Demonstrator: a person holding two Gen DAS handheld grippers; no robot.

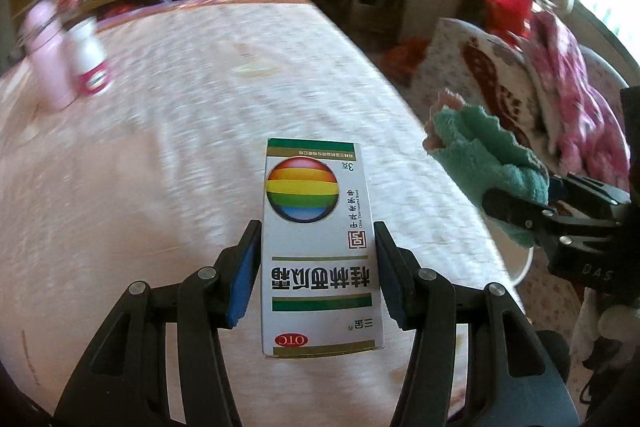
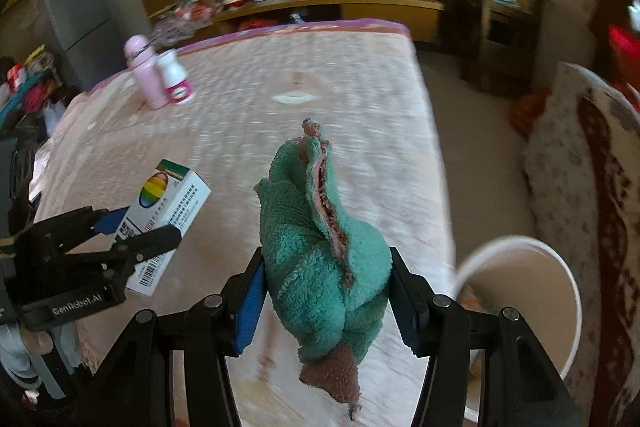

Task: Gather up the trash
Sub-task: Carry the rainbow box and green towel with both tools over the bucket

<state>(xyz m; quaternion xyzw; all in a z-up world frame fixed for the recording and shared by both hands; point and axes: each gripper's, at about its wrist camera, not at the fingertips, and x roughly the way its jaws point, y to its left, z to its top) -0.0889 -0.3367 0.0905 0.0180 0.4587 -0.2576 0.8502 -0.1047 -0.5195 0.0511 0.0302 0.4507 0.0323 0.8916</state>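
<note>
Here the left gripper (image 1: 318, 239) was clamped on a white medicine box (image 1: 320, 247), its blue pads pressed against the box's two long sides, the box lifted clear above the pink bedspread (image 1: 180, 147). The box bore a rainbow-striped ball and a red OTC mark. Just to its right, the right gripper (image 2: 326, 267) was clamped on a bunched teal cloth (image 2: 324, 259) with a brownish-pink edge, the fabric bulging between the jaws and poking up past the fingertips; it too hung above the bed. From the right wrist view, a white bin (image 2: 520, 307) stood on the floor close to the bed's near corner, below and to the right of the cloth. Farther back on the bedspread a pink bottle (image 2: 144, 75) and a white bottle (image 2: 176, 79) with a pink label stood upright, touching, well apart from both grippers
</note>
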